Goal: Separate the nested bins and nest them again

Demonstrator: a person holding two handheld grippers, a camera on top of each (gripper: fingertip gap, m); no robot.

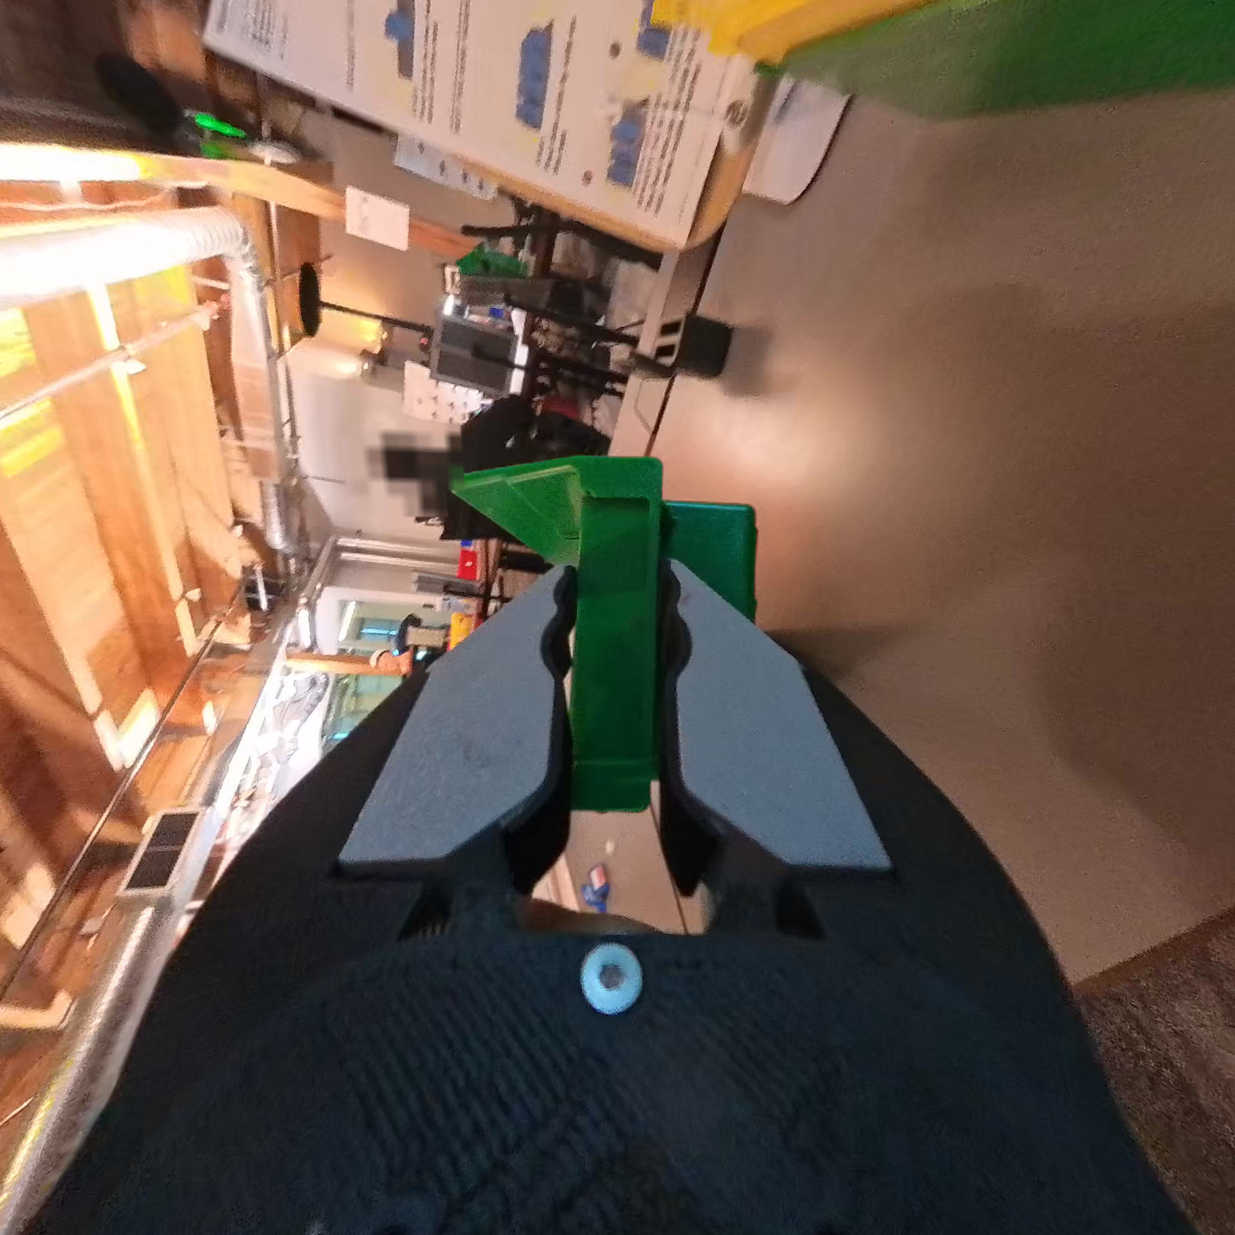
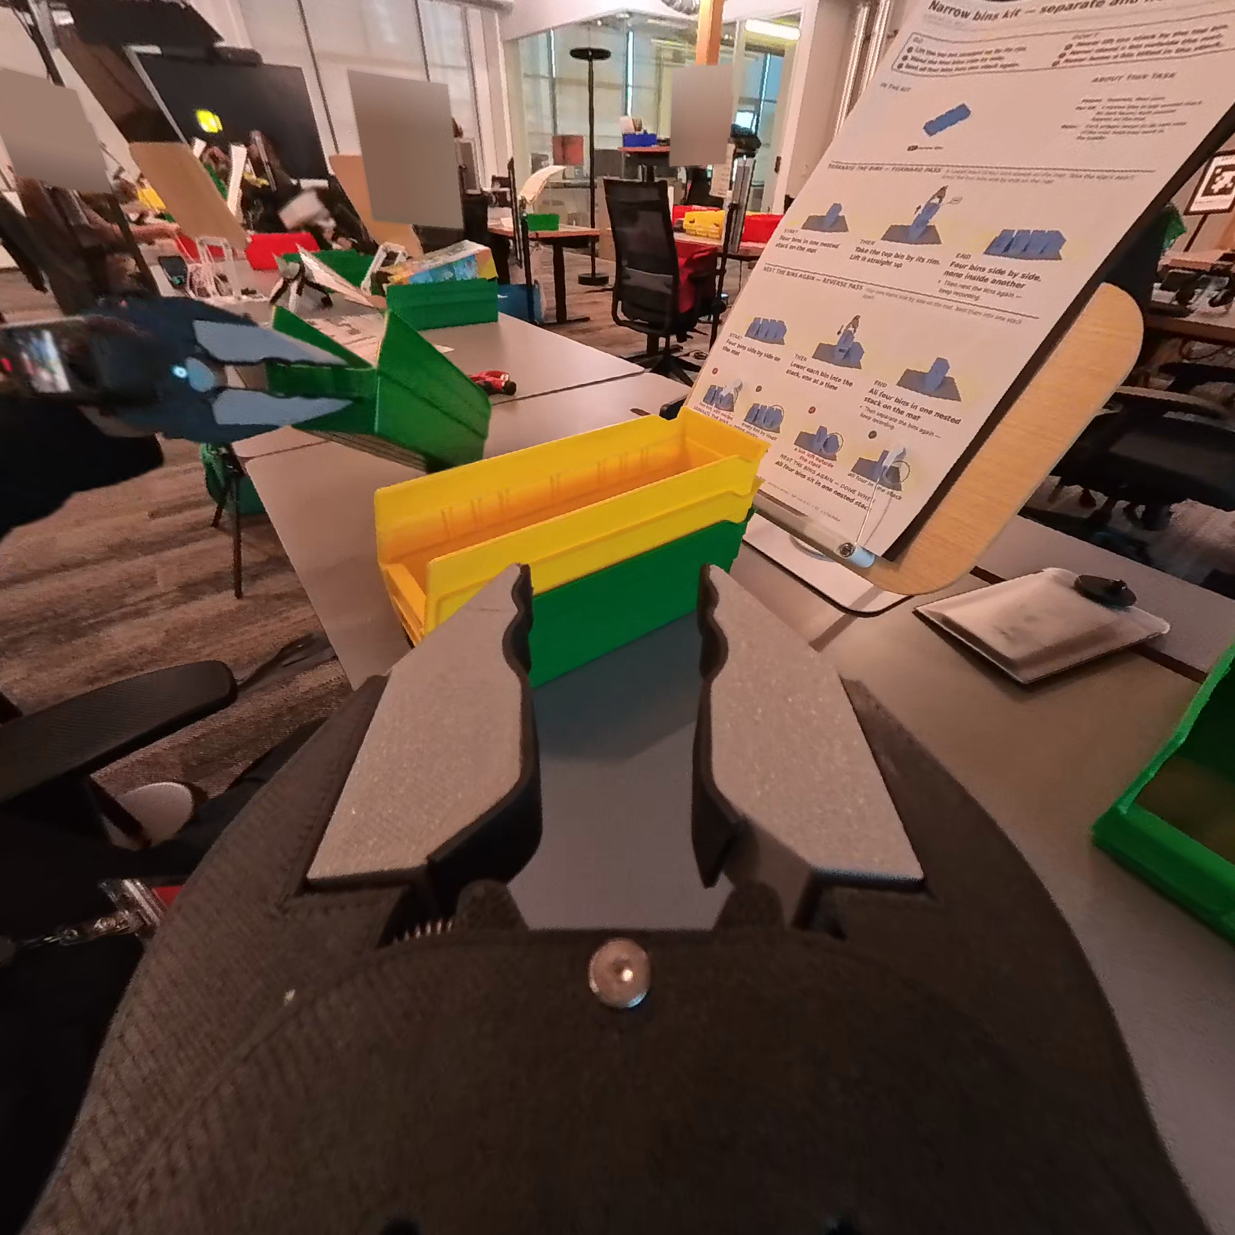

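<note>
My left gripper [image 1: 618, 601] is shut on the end wall of a green bin [image 1: 611, 668] and holds it in the air, turned on its side. The right wrist view shows that gripper [image 2: 347, 384] and its green bin [image 2: 434, 401] lifted to the left of the stack. The stack stands on the grey table [image 2: 935, 768]: yellow bins [image 2: 568, 494] nested in a green bin [image 2: 621, 601]. My right gripper [image 2: 615, 588] is open and empty, low over the table just in front of the stack. The stack's edge shows blurred in the left wrist view [image 1: 969, 60].
A slanted instruction board [image 2: 935, 267] stands right behind the stack. A flat grey tray [image 2: 1042, 628] lies to the right, and another green bin [image 2: 1176, 802] sits at the right edge. A chair armrest [image 2: 100, 722] is at the left, off the table. Desks and chairs lie beyond.
</note>
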